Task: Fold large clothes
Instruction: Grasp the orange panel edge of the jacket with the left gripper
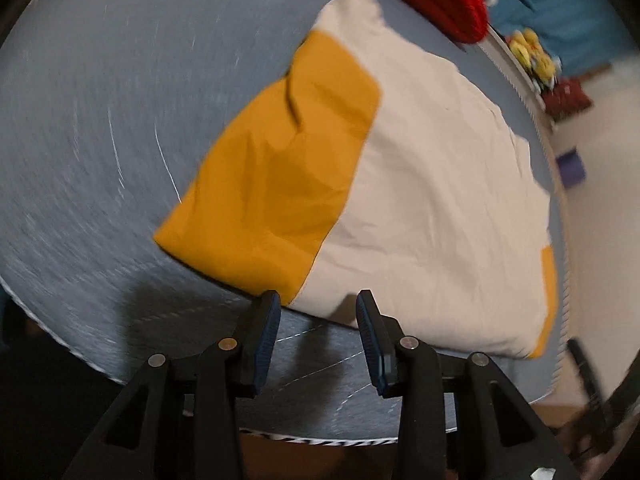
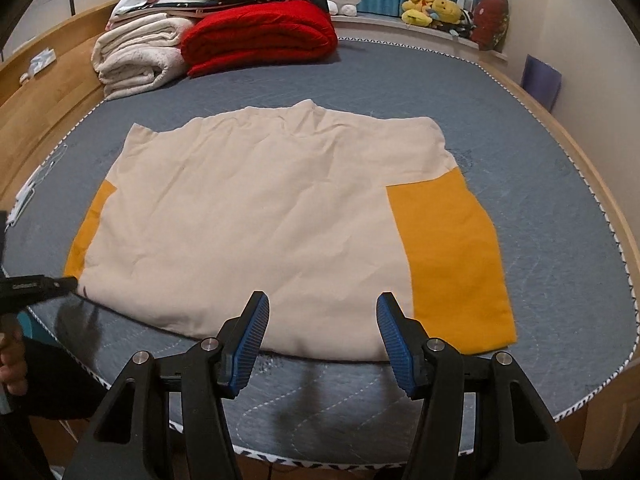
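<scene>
Two grippers angle steeply down over the near edge of the bed. The right gripper (image 2: 322, 308) hovers with its jaws standing apart and nothing between them, just above the near hem of the cream and yellow garment (image 2: 260, 216), which lies spread flat on the grey mattress (image 2: 540, 184). The left gripper (image 1: 316, 308) is tilted at that hem's yellow corner, its jaws parted more narrowly and empty; the right wrist view shows it at the far left, a hand (image 2: 12, 356) holding it. Folded blankets (image 2: 224, 40) sit well behind.
</scene>
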Demonstrator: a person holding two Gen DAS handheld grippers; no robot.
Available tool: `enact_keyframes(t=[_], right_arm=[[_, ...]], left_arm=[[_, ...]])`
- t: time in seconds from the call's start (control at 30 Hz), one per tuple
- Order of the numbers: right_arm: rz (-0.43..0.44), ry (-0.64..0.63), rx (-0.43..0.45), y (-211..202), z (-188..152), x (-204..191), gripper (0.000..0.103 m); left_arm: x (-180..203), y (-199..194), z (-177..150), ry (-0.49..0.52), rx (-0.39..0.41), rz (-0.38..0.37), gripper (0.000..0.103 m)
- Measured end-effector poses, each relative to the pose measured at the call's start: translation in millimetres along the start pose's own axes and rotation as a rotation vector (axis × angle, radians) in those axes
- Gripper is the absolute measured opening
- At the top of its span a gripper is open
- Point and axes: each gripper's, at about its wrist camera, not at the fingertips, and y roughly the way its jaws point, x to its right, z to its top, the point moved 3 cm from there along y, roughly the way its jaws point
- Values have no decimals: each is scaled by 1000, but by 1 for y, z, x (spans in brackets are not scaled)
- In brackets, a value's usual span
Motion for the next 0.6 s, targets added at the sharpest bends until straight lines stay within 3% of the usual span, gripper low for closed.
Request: enact_keyframes(t=[0.1,0.2,0.4,0.6], right_arm=[[13,-9,-13,6,1,-2,57],[26,-18,-29,11,1,-5,57],[54,-40,-35,17,5,-14,57],[102,-31,-42,21,9,-24,57]], left_arm=[[-13,12,-4,-108,-47,-56,50],[-18,11,-4,-166,-26,-106,57],[-26,13,8,-249,86,-171,59],[-28,18,20,-268,202,-228,58]])
